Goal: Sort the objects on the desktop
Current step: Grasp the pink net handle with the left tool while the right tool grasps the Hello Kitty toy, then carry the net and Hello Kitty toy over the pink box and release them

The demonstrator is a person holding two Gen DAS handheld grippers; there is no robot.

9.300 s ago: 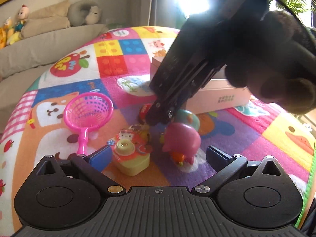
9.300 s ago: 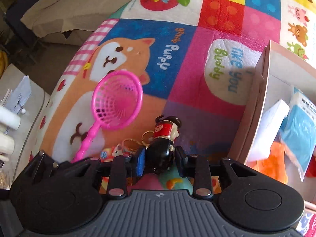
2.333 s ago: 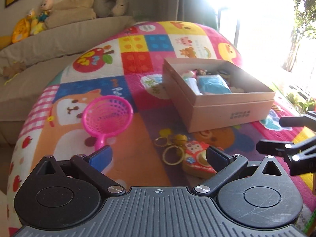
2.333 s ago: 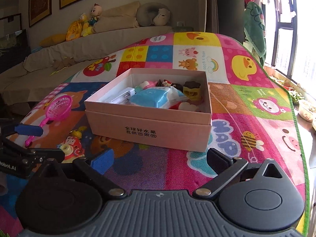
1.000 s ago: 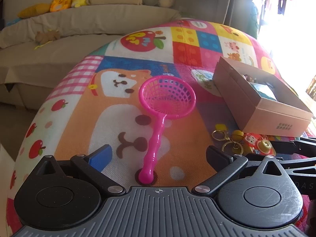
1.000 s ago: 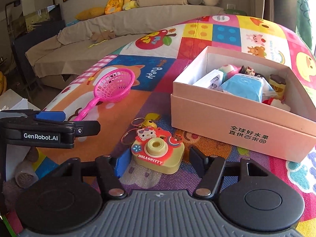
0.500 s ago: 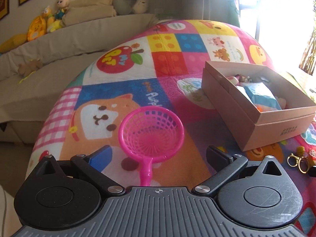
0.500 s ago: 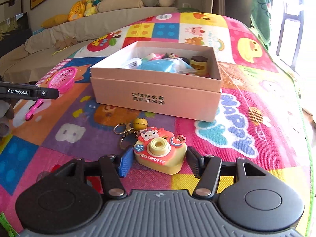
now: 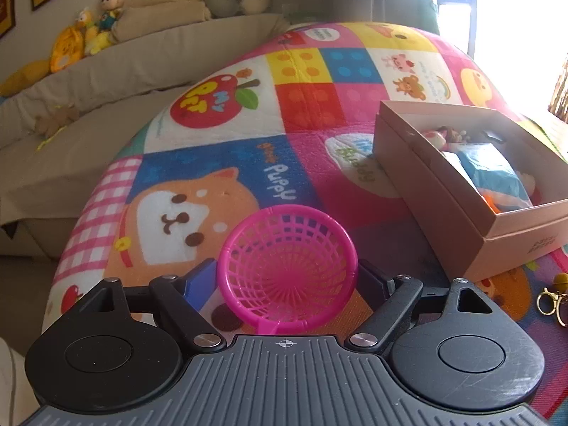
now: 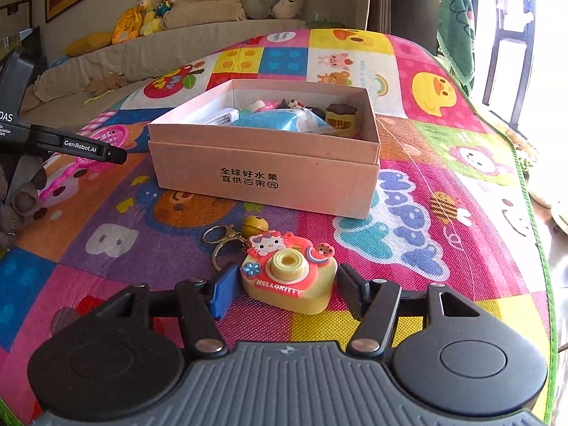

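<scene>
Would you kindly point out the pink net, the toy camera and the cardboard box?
pink net (image 9: 287,266), left wrist view, mesh bowl.
toy camera (image 10: 288,277), right wrist view, front face.
cardboard box (image 10: 262,174), right wrist view, printed front wall.

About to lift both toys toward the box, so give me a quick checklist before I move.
1. Pink net between the left tongs: ok, jaws closing around its hoop.
2. Left grip firm: cannot tell.
3. Camera toy between the right tongs: ok.
4. Right pads pressing the toy: not ok, small gaps show on both sides.
5. Box open with room left: ok.
6. Keyring free of the box: ok.
</scene>
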